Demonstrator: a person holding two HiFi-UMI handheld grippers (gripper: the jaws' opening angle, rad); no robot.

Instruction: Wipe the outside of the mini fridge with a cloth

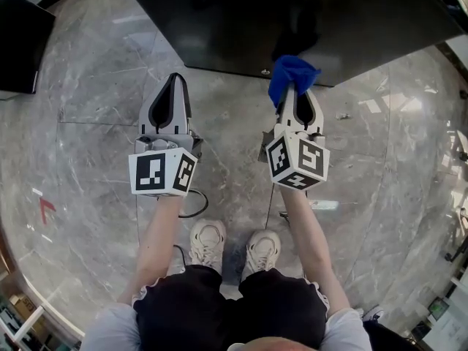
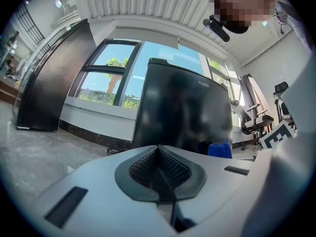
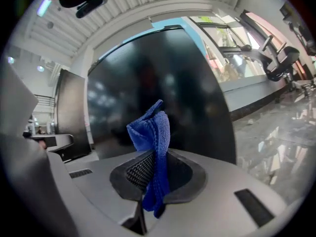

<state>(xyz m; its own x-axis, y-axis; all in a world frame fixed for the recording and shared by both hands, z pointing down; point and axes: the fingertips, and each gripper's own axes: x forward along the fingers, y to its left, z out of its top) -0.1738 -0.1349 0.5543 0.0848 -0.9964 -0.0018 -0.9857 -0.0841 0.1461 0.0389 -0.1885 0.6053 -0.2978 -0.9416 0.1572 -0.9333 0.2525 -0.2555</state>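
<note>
We see the mini fridge (image 1: 307,13) as a black slab across the top of the head view, standing on the grey marble floor (image 1: 95,115). The right gripper (image 1: 295,92) sits right of centre, its 2 jaws pinching a blue cloth (image 1: 292,75). The cloth bunches out past the jaw tips and overlaps the fridge's lower edge in the frame. We cannot tell whether it touches the black surface.

In the right gripper view the cloth (image 3: 154,127) stands up from between the pads at lower centre. A tail of it hangs down through the slot of the right gripper (image 3: 152,157). The fridge (image 3: 153,78) fills the middle of the frame directly behind it (close, with a glossy face).

The left gripper (image 1: 170,80) lies left of centre in the head view, short of the fridge and over bare floor. In its own view the jaws of the left gripper (image 2: 158,151) are pressed together with nothing between them. The fridge (image 2: 182,107) stands ahead at centre frame, and the cloth (image 2: 219,149) shows as a small blue patch at its lower right.
</note>
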